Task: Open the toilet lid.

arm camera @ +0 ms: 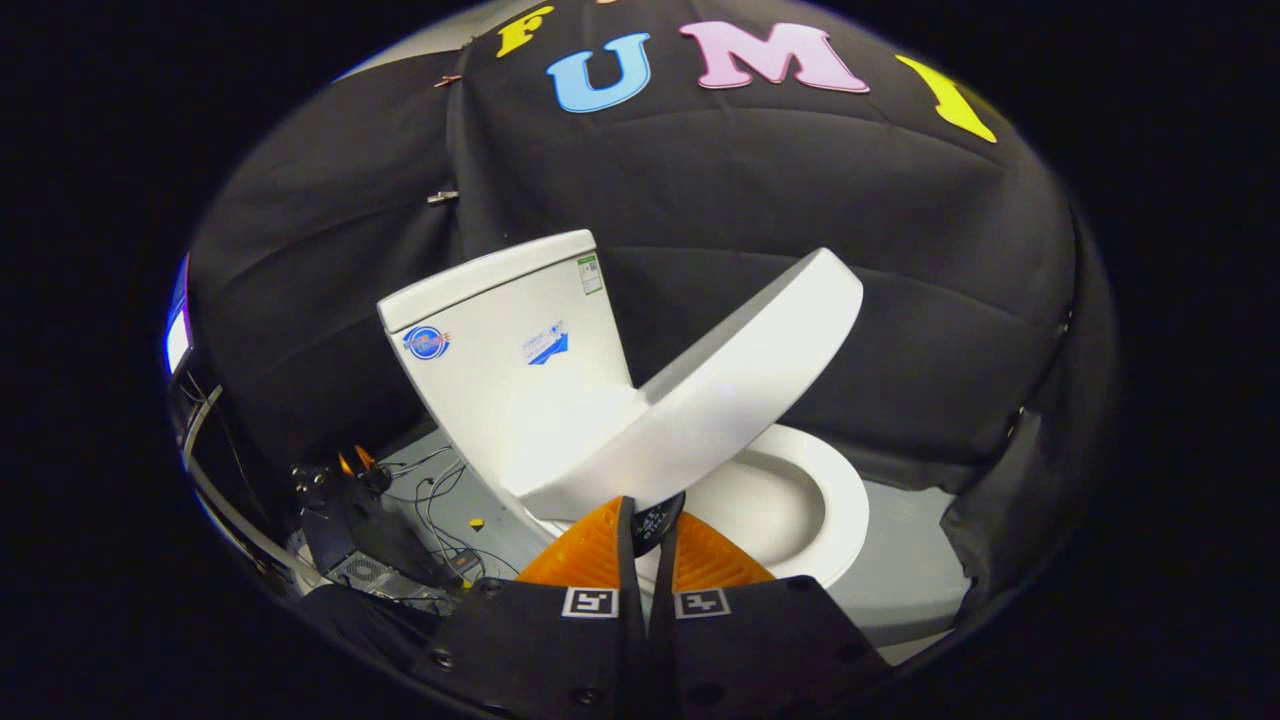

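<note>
A white toilet stands ahead, its tank (510,350) at the back left. The white lid (720,390) is tilted up at roughly half height above the seat ring (815,505) and the bowl. A small black handle piece (655,522) sits at the lid's near edge. My gripper (652,518) is at that edge, its two orange fingers (585,550) nearly together, pressing on the black handle from both sides.
Grey floor (900,560) surrounds the toilet, with black cloth walls behind and to the right. Left of the tank lie cables, a black box (365,525) and other gear on the floor.
</note>
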Motion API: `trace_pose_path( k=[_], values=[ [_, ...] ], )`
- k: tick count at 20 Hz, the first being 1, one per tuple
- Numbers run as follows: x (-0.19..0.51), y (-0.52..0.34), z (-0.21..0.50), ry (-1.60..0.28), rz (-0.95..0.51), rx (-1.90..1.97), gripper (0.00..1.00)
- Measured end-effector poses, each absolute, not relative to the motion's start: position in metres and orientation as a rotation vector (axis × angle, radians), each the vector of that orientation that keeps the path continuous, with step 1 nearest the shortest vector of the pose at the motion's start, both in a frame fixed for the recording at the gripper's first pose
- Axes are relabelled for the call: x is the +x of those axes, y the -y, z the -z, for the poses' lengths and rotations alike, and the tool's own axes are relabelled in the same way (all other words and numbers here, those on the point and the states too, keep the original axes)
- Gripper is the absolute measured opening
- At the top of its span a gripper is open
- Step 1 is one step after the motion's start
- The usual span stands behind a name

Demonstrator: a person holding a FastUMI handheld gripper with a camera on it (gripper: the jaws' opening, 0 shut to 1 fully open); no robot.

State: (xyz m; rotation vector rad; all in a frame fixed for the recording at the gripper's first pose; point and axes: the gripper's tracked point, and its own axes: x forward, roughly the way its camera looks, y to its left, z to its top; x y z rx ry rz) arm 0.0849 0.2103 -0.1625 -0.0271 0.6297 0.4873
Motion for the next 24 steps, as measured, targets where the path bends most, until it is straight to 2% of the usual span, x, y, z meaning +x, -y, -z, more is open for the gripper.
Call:
trace_pose_path(
  k=[13, 20, 24],
  values=[
    [0.111, -0.334, 0.100, -0.474, -0.631, -0.128, 0.06],
    [0.121, -0.418, 0.088, -0.407, -0.695, -0.171, 0.06],
    [0.122, -0.459, 0.097, -0.386, -0.711, -0.233, 0.10]
  ],
)
